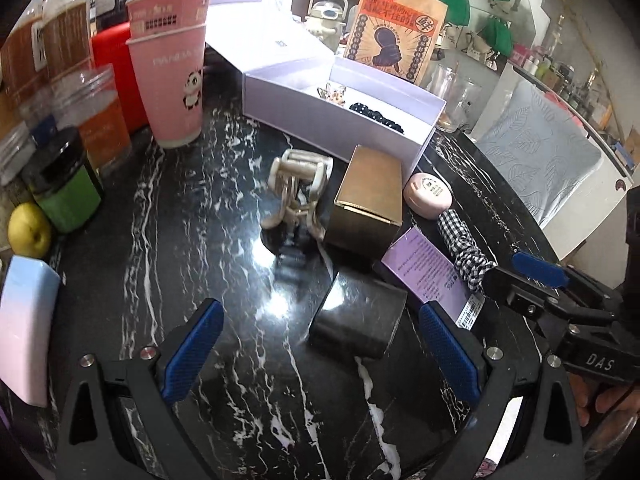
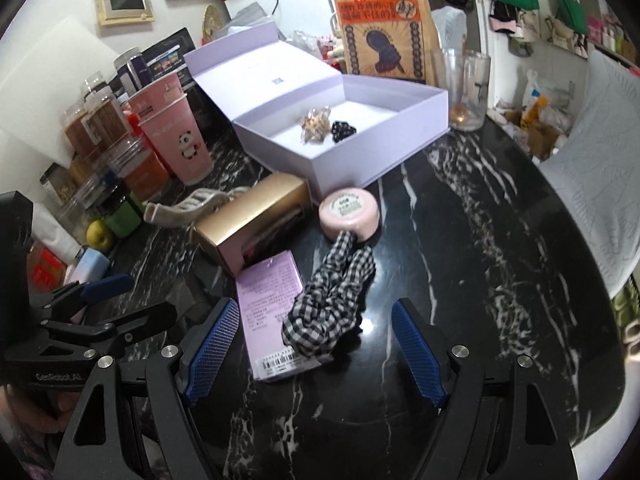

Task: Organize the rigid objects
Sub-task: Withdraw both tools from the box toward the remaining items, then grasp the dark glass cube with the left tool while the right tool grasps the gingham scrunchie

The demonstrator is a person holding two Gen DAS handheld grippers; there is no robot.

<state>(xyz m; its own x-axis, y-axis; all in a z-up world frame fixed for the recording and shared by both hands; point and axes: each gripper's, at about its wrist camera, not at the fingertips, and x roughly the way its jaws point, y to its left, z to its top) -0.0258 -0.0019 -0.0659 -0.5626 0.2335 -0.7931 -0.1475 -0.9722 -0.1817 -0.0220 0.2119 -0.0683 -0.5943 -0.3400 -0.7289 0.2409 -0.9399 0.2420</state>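
Observation:
An open lilac gift box (image 2: 420, 128) (image 1: 344, 136) stands at the back of the black marble table (image 2: 460, 240) and holds a clear hair clip (image 2: 316, 122) and a black one (image 2: 343, 130). In front lie a beige claw clip (image 1: 298, 184) (image 2: 188, 204), a gold carton (image 1: 370, 196) (image 2: 248, 220), a pink round case (image 1: 427, 194) (image 2: 350, 210), a checked scrunchie (image 2: 332, 300) (image 1: 466, 248), a lilac flat box (image 2: 268, 308) (image 1: 424, 276) and a black marbled box (image 1: 358, 314). My left gripper (image 1: 320, 356) is open, just short of the black box. My right gripper (image 2: 316, 352) is open around the scrunchie's near end.
Pink paper cups (image 1: 172, 76) (image 2: 176, 132), jars (image 1: 102, 120), a green jar (image 1: 66, 192) and a yellow fruit (image 1: 28, 228) line the left side. A brown paper bag (image 2: 384, 28) and a glass (image 2: 466, 88) stand behind the box. A pale blue-pink case (image 1: 24, 332) lies at left.

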